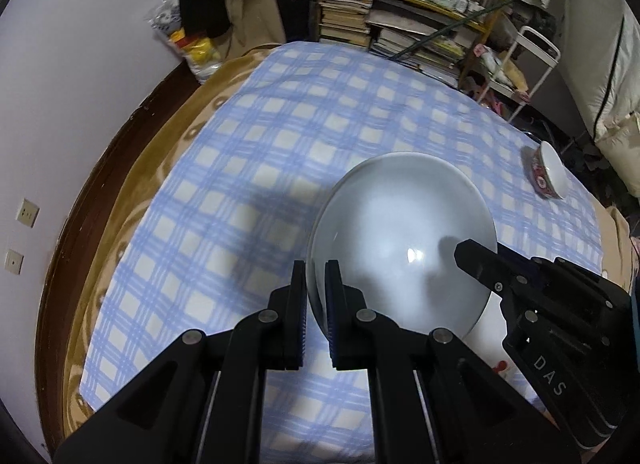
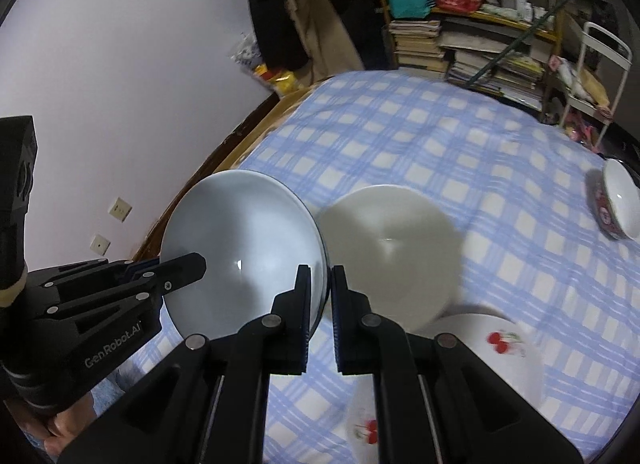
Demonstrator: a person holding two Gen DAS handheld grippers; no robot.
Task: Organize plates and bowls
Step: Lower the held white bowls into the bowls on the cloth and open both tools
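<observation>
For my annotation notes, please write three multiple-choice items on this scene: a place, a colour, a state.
1. Where is the small red-patterned bowl? A. right side of the blue checked cloth B. shelf C. floor
2. Print on the white round plate? A. blue B. red C. green
3. The pale grey glossy plate is: A. lying free B. stacked C. clamped by left gripper and right gripper
Key: A, stands on cloth; B, red cherries; C, rim between both finger pairs.
</observation>
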